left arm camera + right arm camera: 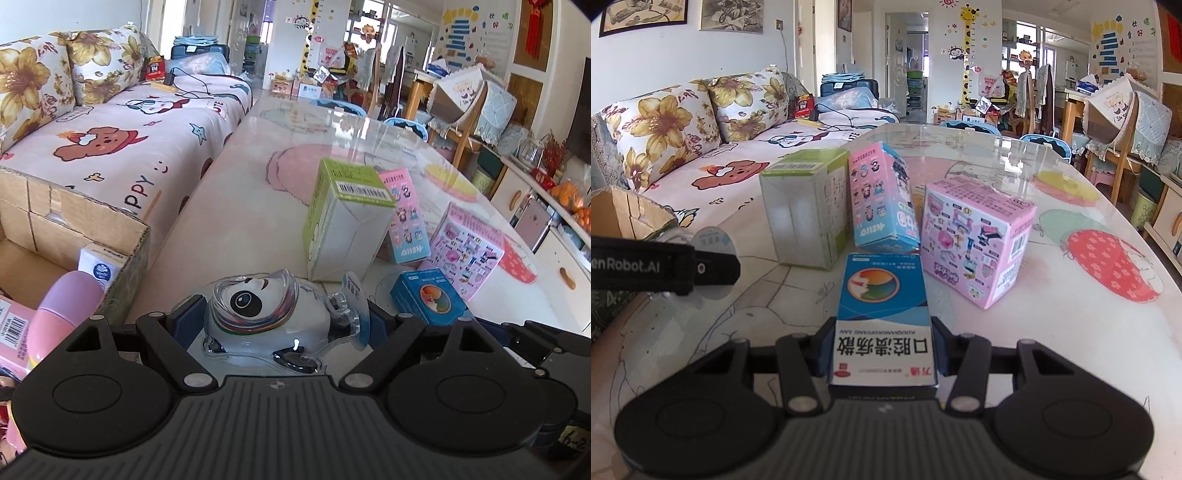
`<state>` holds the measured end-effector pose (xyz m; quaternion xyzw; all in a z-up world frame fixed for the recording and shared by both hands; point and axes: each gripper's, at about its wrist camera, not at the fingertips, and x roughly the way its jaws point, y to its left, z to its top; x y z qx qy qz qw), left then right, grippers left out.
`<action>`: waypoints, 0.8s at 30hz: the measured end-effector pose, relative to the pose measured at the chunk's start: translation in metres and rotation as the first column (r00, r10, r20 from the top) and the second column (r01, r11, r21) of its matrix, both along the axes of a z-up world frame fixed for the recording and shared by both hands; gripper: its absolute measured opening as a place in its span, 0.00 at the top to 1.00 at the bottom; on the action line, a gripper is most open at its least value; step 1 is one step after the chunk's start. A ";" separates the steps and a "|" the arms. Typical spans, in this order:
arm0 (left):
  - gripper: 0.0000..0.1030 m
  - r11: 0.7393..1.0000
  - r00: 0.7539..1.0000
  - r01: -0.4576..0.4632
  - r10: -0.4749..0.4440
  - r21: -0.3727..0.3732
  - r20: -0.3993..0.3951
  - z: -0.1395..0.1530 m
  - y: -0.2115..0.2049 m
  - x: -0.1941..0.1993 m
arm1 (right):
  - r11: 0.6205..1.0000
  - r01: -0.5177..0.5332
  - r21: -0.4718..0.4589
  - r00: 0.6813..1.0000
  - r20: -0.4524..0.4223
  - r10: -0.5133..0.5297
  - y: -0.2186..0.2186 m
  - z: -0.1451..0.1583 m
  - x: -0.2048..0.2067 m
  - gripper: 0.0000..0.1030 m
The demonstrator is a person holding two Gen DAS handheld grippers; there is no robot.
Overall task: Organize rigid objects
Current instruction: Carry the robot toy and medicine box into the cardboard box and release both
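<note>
The right claw [882, 354] was closed on the blue medicine box [884, 314], its pads pressed against the box's 2 long sides, and the box lay flat on the counter [1052, 332] with its printed end toward the camera. Just beyond that blue box stood 3 more cartons: the green and white box [807, 210] behind it to the left, the pink and blue box [882, 203] directly behind it and tilted, and the pink toy box [977, 243] behind it to the right.

The left claw [275, 325] gripped the panda figure [269, 314] in its clear plastic shell, the 2 pads against its sides. From this view the blue medicine box [428, 297] sat just right of the panda. Left of the panda an open cardboard box [74, 221] stood at the counter's edge, with a pink bottle [62, 317] and a small white box [99, 267] inside it.
</note>
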<state>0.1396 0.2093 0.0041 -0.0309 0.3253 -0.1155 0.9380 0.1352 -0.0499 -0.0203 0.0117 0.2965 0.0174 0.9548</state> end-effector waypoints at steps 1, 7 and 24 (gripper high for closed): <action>0.00 1.000 1.000 -0.001 0.001 -0.007 0.003 0.001 0.001 0.000 | 1.000 -0.001 0.000 1.000 0.003 0.001 0.001 0.001 0.000 0.52; 0.00 0.999 1.000 -0.003 0.004 -0.044 0.027 0.005 0.006 -0.001 | 1.000 -0.017 -0.022 1.000 0.023 0.018 0.008 0.004 -0.007 0.52; 0.00 0.988 0.997 -0.031 0.042 -0.152 0.066 0.012 0.009 -0.001 | 0.995 -0.081 -0.053 0.994 0.064 0.085 0.039 0.018 -0.023 0.52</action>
